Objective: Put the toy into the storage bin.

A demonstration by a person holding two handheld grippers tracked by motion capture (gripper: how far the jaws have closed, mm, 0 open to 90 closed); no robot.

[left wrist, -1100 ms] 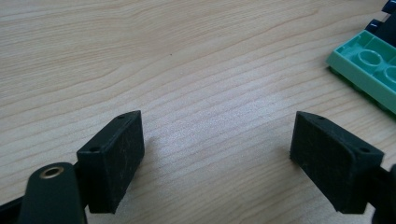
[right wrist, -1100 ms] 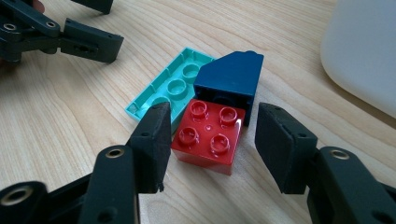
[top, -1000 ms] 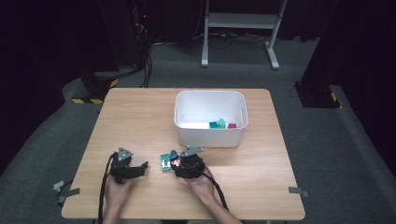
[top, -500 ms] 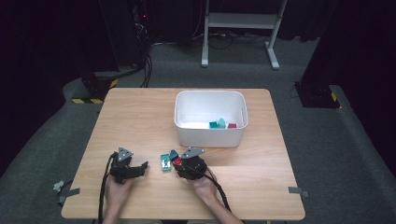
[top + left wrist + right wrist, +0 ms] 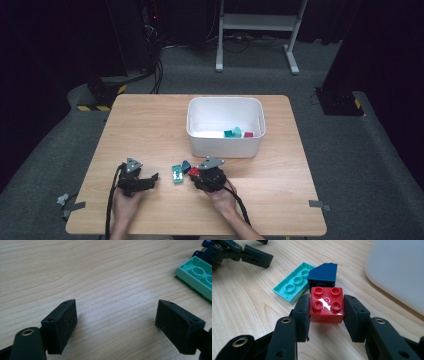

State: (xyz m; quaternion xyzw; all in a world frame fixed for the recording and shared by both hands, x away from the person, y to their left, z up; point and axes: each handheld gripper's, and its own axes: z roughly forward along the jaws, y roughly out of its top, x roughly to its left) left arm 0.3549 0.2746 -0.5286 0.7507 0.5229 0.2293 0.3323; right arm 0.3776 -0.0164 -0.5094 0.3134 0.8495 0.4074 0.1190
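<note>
My right gripper is shut on a red four-stud brick, its pads pressing both sides, low over the wooden table. Just beyond the red brick lie a dark blue sloped brick and a teal plate turned underside up. In the high view the right gripper sits by the red brick, the blue brick and the teal plate. My left gripper stands open over bare wood, a little left of the plate; from above the left gripper points towards the bricks.
A white bin stands behind the bricks at the table's middle right, holding teal bricks and a dark red one. Its wall is close on the right in the right gripper view. Cables trail off the near edge.
The right gripper has shifted slightly at the red brick. The left hand and gripper have kept still, and the loose bricks lie where they were.
</note>
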